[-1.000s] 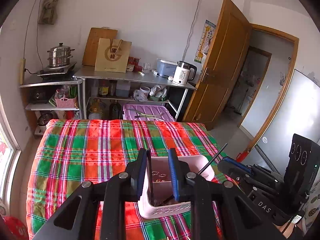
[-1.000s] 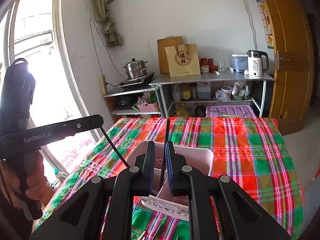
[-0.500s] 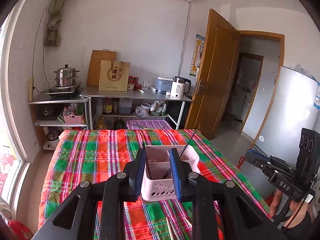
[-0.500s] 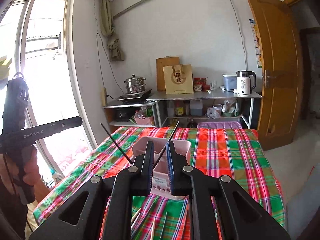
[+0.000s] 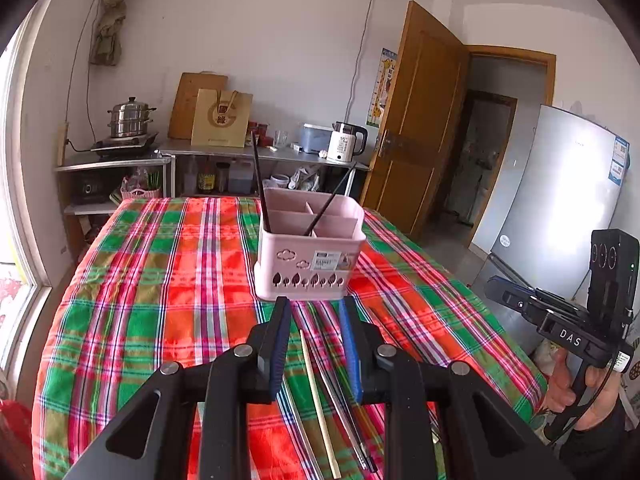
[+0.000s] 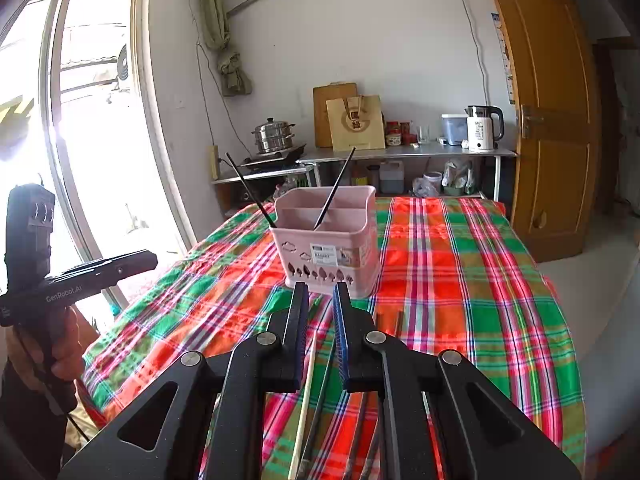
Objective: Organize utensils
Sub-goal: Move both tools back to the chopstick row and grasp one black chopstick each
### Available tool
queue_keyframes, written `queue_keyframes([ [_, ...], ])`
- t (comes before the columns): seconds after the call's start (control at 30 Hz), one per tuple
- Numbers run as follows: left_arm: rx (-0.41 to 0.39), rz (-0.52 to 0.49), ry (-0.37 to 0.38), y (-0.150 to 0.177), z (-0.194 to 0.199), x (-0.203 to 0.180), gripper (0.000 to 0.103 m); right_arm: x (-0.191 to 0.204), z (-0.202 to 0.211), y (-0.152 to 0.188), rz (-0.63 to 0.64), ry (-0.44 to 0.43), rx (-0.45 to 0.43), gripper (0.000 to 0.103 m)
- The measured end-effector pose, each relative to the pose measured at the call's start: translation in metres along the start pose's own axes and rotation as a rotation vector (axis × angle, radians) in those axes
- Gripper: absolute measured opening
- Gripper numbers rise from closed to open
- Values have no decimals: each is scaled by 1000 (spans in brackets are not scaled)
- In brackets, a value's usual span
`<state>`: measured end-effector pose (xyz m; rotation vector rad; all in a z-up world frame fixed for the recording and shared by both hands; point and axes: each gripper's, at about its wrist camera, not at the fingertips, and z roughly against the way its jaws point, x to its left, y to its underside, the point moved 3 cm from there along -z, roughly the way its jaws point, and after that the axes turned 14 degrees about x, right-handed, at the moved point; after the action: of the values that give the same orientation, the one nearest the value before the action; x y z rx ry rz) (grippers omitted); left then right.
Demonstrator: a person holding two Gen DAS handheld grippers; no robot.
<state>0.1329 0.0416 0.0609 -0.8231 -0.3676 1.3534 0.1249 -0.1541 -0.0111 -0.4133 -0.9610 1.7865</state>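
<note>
Nearest the cameras, both grippers hang above the near edge of the desk covered in a red, green and white plaid cloth (image 5: 160,280). The left gripper (image 5: 315,344) has its blue-padded jaws set apart with nothing between them; the gap is wide enough to frame a chopstick lying below. The right gripper (image 6: 321,332) is open more narrowly and is likewise empty. Both point down the length of the loose utensils, which I judge suits a pinch across a thin stick rather than along it.

Under them, near that edge, lie the remaining pieces: a pale wooden chopstick (image 5: 318,404) and a pair of slim dark metal chopsticks (image 5: 344,408), roughly parallel and running toward the holder. They lie close together, so a careless closing could catch two at once.

Further in, toward the middle of the desk, stands the pink plastic utensil holder with leaf cut-outs (image 5: 310,264), divided into compartments. Two thin black chopsticks (image 5: 261,184) already lean in it, one tilted left and one right, resting against the rim because the holder is shallow compared with their length. They seem to sit in separate front compartments.

Beyond the far edge, a steel shelf (image 5: 256,152) carries a white electric kettle (image 5: 344,142).
</note>
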Motion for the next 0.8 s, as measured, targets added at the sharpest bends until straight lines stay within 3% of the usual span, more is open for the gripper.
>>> queue_keyframes([
  [0.33,82,14,3,29,-25,1,24,-5,-8,15,-16,11,32,13],
  [0.8,221,12,54,23,-87,-7,24,-29,-54,23,-53,25,143,13],
])
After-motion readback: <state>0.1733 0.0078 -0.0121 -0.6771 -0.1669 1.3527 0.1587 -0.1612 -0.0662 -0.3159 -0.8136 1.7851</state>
